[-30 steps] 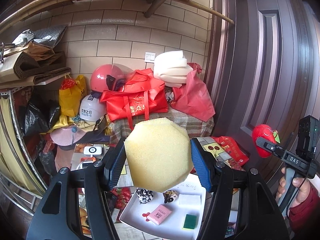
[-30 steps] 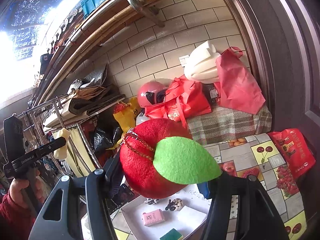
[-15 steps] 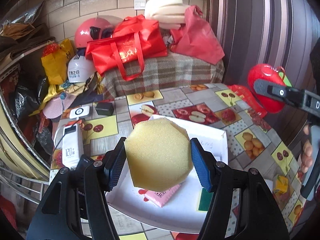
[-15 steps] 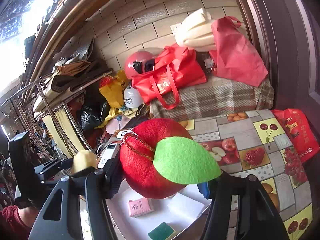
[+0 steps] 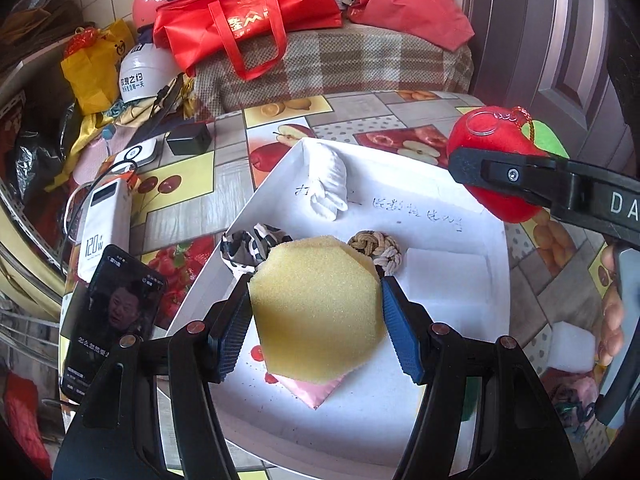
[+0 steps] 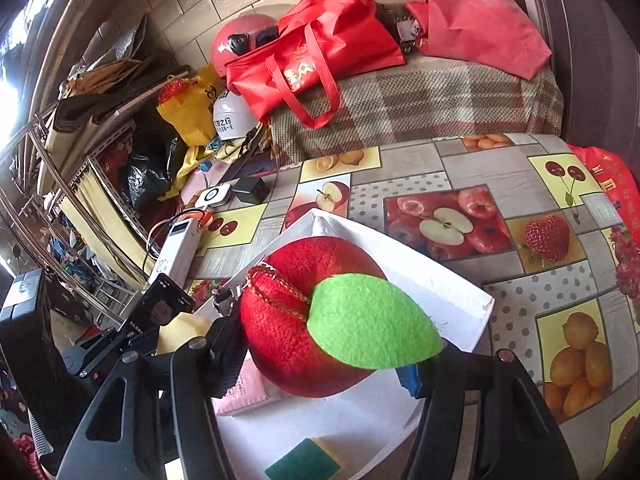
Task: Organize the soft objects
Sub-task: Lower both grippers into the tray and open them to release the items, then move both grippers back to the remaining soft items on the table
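My left gripper (image 5: 316, 320) is shut on a yellow sponge (image 5: 316, 304) and holds it above the near part of a white tray (image 5: 432, 184). My right gripper (image 6: 324, 344) is shut on a red plush apple (image 6: 292, 320) with a green felt leaf (image 6: 368, 328), above the same tray (image 6: 448, 292); the apple also shows in the left wrist view (image 5: 500, 172). In the tray lie a white cloth roll (image 5: 328, 180), a black-and-white fabric piece (image 5: 248, 248), a rope knot (image 5: 376, 248), a white foam block (image 5: 444, 280), a pink pad (image 5: 316, 392) and a green scouring pad (image 6: 304, 464).
The tray sits on a table with a fruit-print cover (image 6: 520, 200). A phone (image 5: 112, 320), a white power bank (image 5: 104, 224) and a black charger (image 5: 188, 140) lie left of the tray. A white foam piece (image 5: 568, 348) lies right of it. Red bags (image 5: 248, 16) and helmets stand behind.
Both grippers have tilted down and moved closer over the tray, still holding the sponge and the apple. The view went from the back wall to the table top.
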Demonstrator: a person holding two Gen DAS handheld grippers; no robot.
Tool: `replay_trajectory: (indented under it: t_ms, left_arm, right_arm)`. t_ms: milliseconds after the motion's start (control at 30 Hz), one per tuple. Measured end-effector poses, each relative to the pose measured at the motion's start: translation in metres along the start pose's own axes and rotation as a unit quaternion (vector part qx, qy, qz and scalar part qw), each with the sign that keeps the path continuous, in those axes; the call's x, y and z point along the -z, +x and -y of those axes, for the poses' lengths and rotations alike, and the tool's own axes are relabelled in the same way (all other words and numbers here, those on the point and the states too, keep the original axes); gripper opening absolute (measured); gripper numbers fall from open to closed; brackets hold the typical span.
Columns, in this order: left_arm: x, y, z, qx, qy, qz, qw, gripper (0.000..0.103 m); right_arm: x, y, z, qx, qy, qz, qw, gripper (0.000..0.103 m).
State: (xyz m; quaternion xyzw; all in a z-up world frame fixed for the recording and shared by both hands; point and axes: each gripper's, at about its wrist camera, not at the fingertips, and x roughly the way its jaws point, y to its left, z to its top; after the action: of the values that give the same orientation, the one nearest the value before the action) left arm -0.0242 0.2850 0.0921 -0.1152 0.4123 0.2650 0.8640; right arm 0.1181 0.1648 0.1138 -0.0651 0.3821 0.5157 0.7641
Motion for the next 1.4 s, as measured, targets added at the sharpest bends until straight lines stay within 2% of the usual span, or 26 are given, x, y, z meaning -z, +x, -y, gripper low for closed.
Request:
replay_trajectory:
  t_ms: [67, 133, 167, 200, 267, 533, 700, 833, 933, 1033, 1133, 1233, 1300, 1400]
  left_arm:
    - [0.002, 0.007, -0.003, 0.0, -0.008, -0.008, 0.9999, 0.063]
    - [0.005, 0.015, -0.005, 0.001, -0.016, -0.021, 0.9996, 0.065]
    - [0.007, 0.019, -0.006, 0.0, -0.018, -0.028, 0.9994, 0.074]
    - [0.009, 0.022, -0.007, -0.002, -0.019, -0.034, 0.9993, 0.089]
    - [0.015, 0.022, -0.007, -0.013, -0.021, -0.033, 0.9992, 0.103]
    - [0.04, 0.006, -0.008, -0.009, -0.045, -0.008, 0.9989, 0.103]
    - [0.051, -0.013, -0.01, 0.004, -0.058, 0.008, 0.9983, 0.103]
    - [0.061, -0.033, -0.011, 0.019, -0.064, 0.025, 0.9975, 0.103]
    - [0.068, -0.053, -0.009, 0.032, -0.06, 0.048, 0.9965, 0.103]
    - [0.074, -0.078, -0.006, 0.042, -0.049, 0.076, 0.995, 0.103]
    - [0.073, -0.103, -0.007, 0.052, -0.032, 0.101, 0.9931, 0.103]
    - [0.068, -0.13, -0.018, 0.055, -0.036, 0.134, 0.9889, 0.103]
    - [0.066, -0.147, -0.025, 0.068, -0.047, 0.161, 0.9835, 0.103]
    - [0.066, -0.164, -0.027, 0.083, -0.056, 0.176, 0.9793, 0.103]
  right_arm:
    - [0.002, 0.008, 0.0, 0.006, 0.001, -0.006, 1.0, 0.065]
    - [0.003, 0.012, 0.001, 0.01, 0.001, -0.007, 1.0, 0.072]
    - [0.003, 0.012, 0.001, 0.012, 0.002, -0.004, 1.0, 0.086]
    - [0.004, 0.011, 0.001, 0.014, 0.003, 0.001, 1.0, 0.094]
    - [0.005, 0.01, 0.001, 0.018, 0.001, 0.006, 1.0, 0.103]
    - [0.015, 0.001, -0.001, 0.031, -0.005, 0.007, 0.999, 0.103]
    - [0.021, -0.012, -0.002, 0.025, 0.005, 0.012, 1.0, 0.103]
    - [0.026, -0.036, -0.005, 0.014, 0.003, 0.032, 0.999, 0.103]
    - [0.029, -0.068, -0.006, 0.007, -0.001, 0.077, 0.997, 0.103]
    - [0.027, -0.118, -0.004, -0.002, 0.008, 0.159, 0.987, 0.103]
    - [0.024, -0.175, 0.002, -0.021, 0.018, 0.247, 0.969, 0.103]
    - [0.029, -0.226, 0.006, 0.006, 0.005, 0.327, 0.945, 0.103]
    - [0.031, -0.247, 0.012, 0.031, 0.006, 0.337, 0.941, 0.103]
    - [0.046, -0.266, 0.034, 0.062, 0.049, 0.343, 0.936, 0.103]
